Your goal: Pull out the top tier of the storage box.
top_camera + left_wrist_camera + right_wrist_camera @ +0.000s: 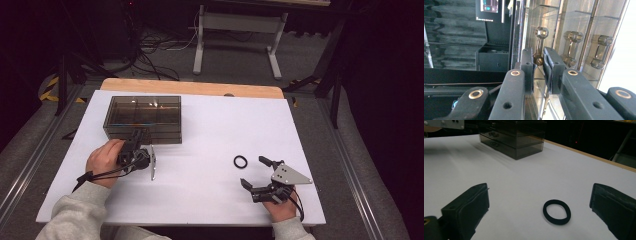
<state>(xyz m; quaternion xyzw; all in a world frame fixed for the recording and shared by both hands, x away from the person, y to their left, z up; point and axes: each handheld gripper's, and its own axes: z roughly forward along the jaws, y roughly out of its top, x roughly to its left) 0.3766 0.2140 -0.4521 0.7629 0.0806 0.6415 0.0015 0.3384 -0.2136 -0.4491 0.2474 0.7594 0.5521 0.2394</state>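
Closest in, the left tool (538,65) has its two black jaws drawn nearly together around the small amber handle (539,47) on the front of the smoked, see-through plastic drawer box (144,119). The pads sit either side of the handle's lower knob, but whether they press on it yet, I can't say. Two more handles (572,47) line up along the same face, each on its own drawer.

Out from there, the left hand (104,161) lies on the white worktop (210,130) at the box's near edge. The right tool (254,174) waits near the worktop's right front corner, jaws spread wide and holding nothing, with a black rubbery ring (557,211) lying flat just ahead of them.

By my reckoning this is early going: the grip on the handle is being taken, the drawer looks shut, and the ring is untouched. Opening the drawer and putting the ring away look to be what's left.

The left gripper view gives the handle in detail; from above it is lost in the dark box. The high view shows how well apart box and ring are.
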